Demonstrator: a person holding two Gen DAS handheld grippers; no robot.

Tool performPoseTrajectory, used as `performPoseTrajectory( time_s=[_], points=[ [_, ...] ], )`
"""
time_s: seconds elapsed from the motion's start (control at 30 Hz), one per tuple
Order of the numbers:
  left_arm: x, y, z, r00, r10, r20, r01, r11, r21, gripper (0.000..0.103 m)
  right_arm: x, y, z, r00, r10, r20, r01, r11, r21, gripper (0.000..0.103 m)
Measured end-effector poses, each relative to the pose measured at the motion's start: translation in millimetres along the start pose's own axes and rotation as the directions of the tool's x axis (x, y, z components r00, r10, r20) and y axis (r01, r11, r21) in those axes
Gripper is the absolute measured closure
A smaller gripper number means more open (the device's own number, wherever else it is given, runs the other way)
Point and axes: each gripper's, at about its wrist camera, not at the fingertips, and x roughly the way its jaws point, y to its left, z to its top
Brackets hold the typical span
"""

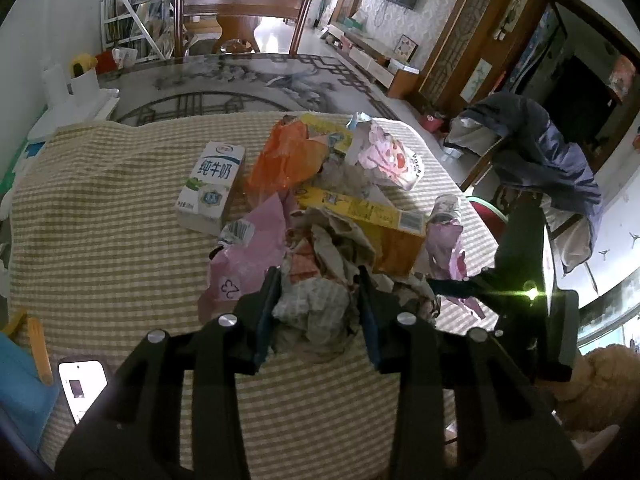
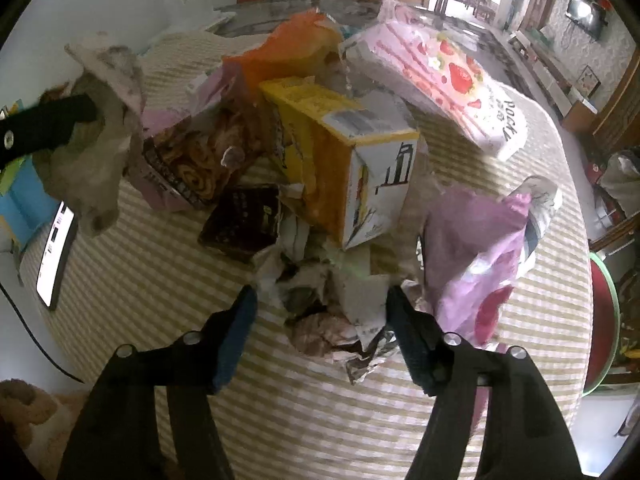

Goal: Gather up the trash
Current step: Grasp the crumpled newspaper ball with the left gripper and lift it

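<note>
Crumpled grey-white paper (image 1: 316, 312) is what your left gripper (image 1: 318, 312) has clenched between its blue pads, and it hangs clear of the checked tablecloth (image 1: 120, 208), on the near side of the yellow carton (image 1: 368, 216) that anchors the heap.

Now your right gripper (image 2: 320, 320): the jaws stand half open around a second wad of crumpled wrappers (image 2: 336, 312), which lies straight ahead between the fingertips, just in front of the yellow carton's white end. One pad looks to brush the wad's edge, the other stands off it, so I can't call that a grip yet. The wad has no real long axis; closing straight on it should do. This hand is plainly the nearer one, your left being already loaded.

Readable writing, all placed from that yellow carton: behind it and to the right, the pink strawberry Pocky box (image 2: 452, 84), "Pocky" clear on its end. To the left, the white milk carton (image 1: 210, 186) printed 纯牛奶. Nearer you on the left, a pink bag (image 1: 240, 264) with a barcode label and the figures "22" seen upside down. The purple wrapper (image 2: 476, 248) to the right shows nothing legible.
</note>
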Motion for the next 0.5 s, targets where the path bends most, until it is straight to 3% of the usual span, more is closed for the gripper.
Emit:
performPoseTrajectory(
  time_s=[0.03,0.1,0.17,0.3,0.5],
  points=[
    [-0.1,-0.1,0.1,1.0,0.001,0.0,-0.001,1.0,0.0,0.067,-1.7,-0.4,0.5,1.0,0.003,0.007,-0.003,1.0,0.0,0.058],
    [0.3,-0.5,2.2,1.0,0.003,-0.002,-0.003,1.0,0.001,0.067,-8.8,-3.4,0.5,0.999,0.046,0.018,-0.046,0.998,0.031,0.064],
    [0.1,-0.6,4.1,1.0,0.005,0.004,-0.005,1.0,0.001,0.067,-17.3,-12.7,1.1,0.991,0.128,0.034,-0.13,0.987,0.089,0.066],
    [0.0,0.8,6.4,1.0,0.015,0.014,-0.015,1.0,-0.002,0.067,-41.8,-19.1,2.8,0.977,0.193,0.092,-0.203,0.972,0.115,0.068],
    [0.2,-16.2,18.1,0.999,-0.004,0.04,0.003,1.0,0.014,0.067,-97.6,-33.1,8.9,0.943,0.236,0.232,-0.272,0.952,0.137,0.068]
  ],
)
